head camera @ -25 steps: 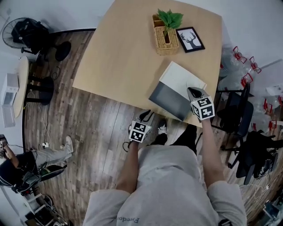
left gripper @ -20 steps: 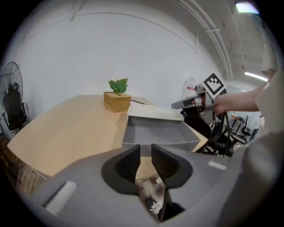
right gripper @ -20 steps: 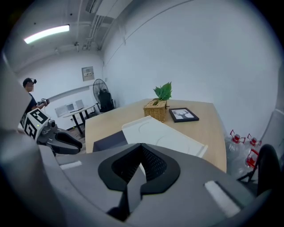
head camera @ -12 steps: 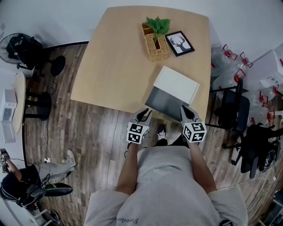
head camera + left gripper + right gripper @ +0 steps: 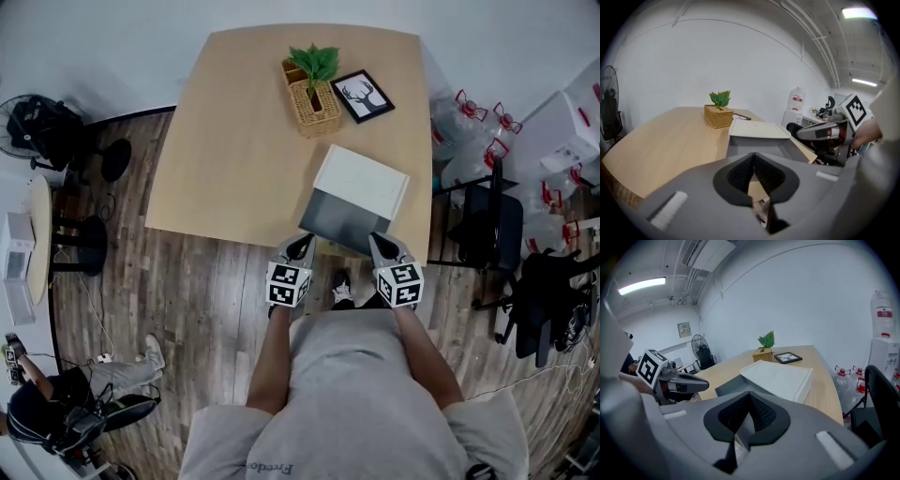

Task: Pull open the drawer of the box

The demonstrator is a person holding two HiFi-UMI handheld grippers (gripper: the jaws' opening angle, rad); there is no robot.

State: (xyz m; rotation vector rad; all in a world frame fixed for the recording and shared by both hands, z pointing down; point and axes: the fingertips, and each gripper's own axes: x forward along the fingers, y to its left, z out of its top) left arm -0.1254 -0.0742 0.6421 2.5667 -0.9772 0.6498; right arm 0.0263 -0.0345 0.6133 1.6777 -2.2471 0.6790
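Note:
A white box (image 5: 361, 178) lies near the table's front edge, and its grey drawer (image 5: 339, 221) stands pulled out toward me. My left gripper (image 5: 301, 243) hovers just off the drawer's front left corner, shut and empty. At the front right corner my right gripper (image 5: 380, 243) is likewise shut on nothing. In the left gripper view the box (image 5: 758, 129) and the drawer (image 5: 761, 146) lie beyond the shut left gripper (image 5: 753, 155), with the right gripper (image 5: 802, 134) to the right. The right gripper view shows the box (image 5: 780, 375), the drawer (image 5: 730, 385) and the left gripper (image 5: 704, 384) past the shut right gripper (image 5: 749, 394).
A wicker basket with a green plant (image 5: 311, 92) and a framed deer picture (image 5: 364, 95) stand at the table's (image 5: 234, 141) far side. A black chair (image 5: 489, 234) and water bottles (image 5: 469, 122) are to the right. A fan (image 5: 33, 127) stands at left.
My right gripper has drawn back from the drawer's right front corner to just before the table edge. The left gripper has risen slightly toward the drawer. My head view has shifted.

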